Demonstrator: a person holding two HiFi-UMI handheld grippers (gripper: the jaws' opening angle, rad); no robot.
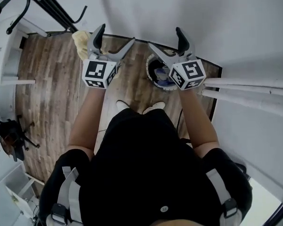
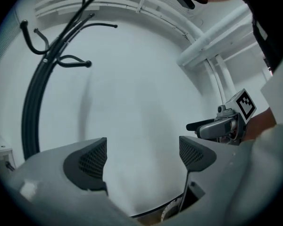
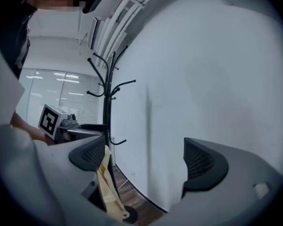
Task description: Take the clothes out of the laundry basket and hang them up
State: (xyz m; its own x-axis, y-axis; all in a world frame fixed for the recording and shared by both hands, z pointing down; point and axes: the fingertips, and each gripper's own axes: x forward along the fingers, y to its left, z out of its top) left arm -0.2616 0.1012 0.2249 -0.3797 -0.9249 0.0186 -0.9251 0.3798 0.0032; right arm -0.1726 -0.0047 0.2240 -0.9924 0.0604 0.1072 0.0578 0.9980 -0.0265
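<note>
In the head view both grippers are held up in front of me, pointing at the white wall. My left gripper (image 1: 117,34) (image 2: 142,157) is open with nothing between its pads. My right gripper (image 1: 165,37) (image 3: 146,157) is open and empty too. The round laundry basket (image 1: 148,67) stands on the wood floor below the right gripper, with blue clothes (image 1: 161,81) inside. A cream garment (image 1: 81,41) (image 3: 108,187) hangs low on the black coat rack (image 1: 52,4) (image 2: 42,79) (image 3: 108,107) at the left. Each gripper view shows the other gripper (image 2: 221,126) (image 3: 61,124) beside it.
White pipes (image 1: 250,91) run along the wall at the right. A white cabinet (image 1: 4,51) stands at the far left, with a small black stand (image 1: 9,138) on the floor below it. The wall is close ahead of both grippers.
</note>
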